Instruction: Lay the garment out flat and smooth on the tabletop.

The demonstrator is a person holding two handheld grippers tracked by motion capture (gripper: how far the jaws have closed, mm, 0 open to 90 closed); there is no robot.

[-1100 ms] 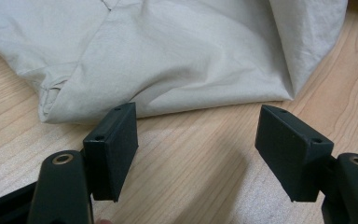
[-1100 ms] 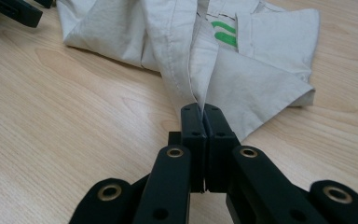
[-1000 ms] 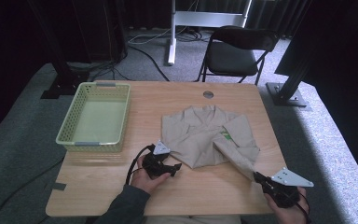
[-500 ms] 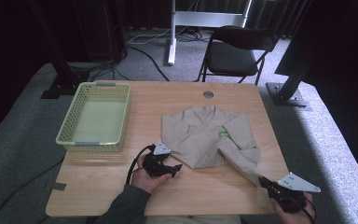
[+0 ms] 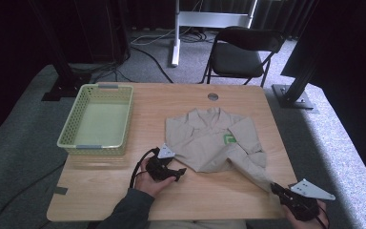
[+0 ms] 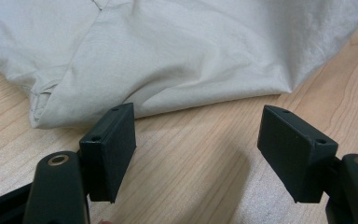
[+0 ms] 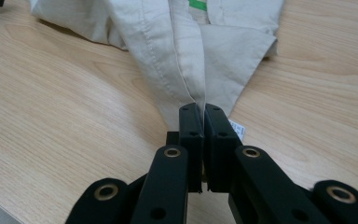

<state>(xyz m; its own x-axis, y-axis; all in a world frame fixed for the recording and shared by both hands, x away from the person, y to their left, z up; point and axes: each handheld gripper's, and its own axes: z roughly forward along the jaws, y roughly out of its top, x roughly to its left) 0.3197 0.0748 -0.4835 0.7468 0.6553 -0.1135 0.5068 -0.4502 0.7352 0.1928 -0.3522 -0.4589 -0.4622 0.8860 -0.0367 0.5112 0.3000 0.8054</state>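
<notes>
The right gripper [image 5: 277,189] sits at the lower right of the high view, at the near table edge, with its jaws pressed together on the cuff end of the shirt sleeve [image 5: 248,164]. In the right gripper view the two black jaws meet at centre frame and the sleeve [image 7: 177,70] runs straight up and away from them, its stitched seam in line with the jaws. A small white label [image 7: 237,128] lies just beside the right-hand jaw.

The sleeve's long axis runs from the lower right of the high view up and to the left, into the body of the beige shirt [image 5: 205,138], which lies spread at mid-table with a green tag [image 5: 228,139] on its chest. The sleeve appears drawn out nearly straight; the judgement is that any fold or lay of it turns on this diagonal line.

The left gripper [image 5: 178,172] rests at lower centre, jaws wide apart and holding nothing. In the left gripper view the shirt's lower hem [image 6: 168,100] lies just beyond the jaw tips, bare wooden table [image 6: 191,154] between them. This gripper is the nearer to the shirt body.

The green basket [image 5: 66,136] stands well apart at the left, with nothing in it. A folding chair [image 5: 240,52] stands beyond the table.
</notes>
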